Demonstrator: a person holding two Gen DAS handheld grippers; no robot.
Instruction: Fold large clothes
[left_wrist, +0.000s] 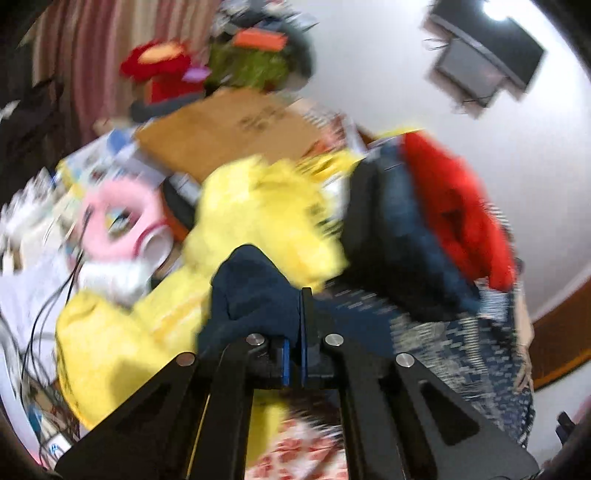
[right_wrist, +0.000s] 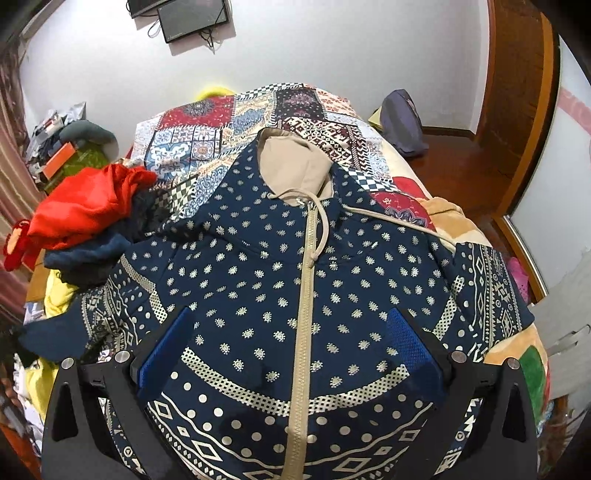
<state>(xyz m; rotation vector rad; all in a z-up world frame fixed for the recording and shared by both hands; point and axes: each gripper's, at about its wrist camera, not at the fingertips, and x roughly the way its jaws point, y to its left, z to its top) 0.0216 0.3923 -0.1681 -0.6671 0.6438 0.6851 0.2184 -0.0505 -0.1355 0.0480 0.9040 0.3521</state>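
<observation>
The left gripper (left_wrist: 294, 325) is pinching a fold of dark blue cloth (left_wrist: 255, 291), its 2 fingers pressed together. The right gripper (right_wrist: 291, 343) is hanging spread wide over the dark blue dotted zip hoodie (right_wrist: 266, 266), which is lying flat on the patchwork bed cover (right_wrist: 207, 125). A red and blue clothes pile (right_wrist: 85, 221) is sitting to the left.

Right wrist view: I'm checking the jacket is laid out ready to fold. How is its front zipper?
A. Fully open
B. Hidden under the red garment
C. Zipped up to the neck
C: the beige zipper runs closed up the middle of the navy patterned hooded jacket to the neck.
</observation>
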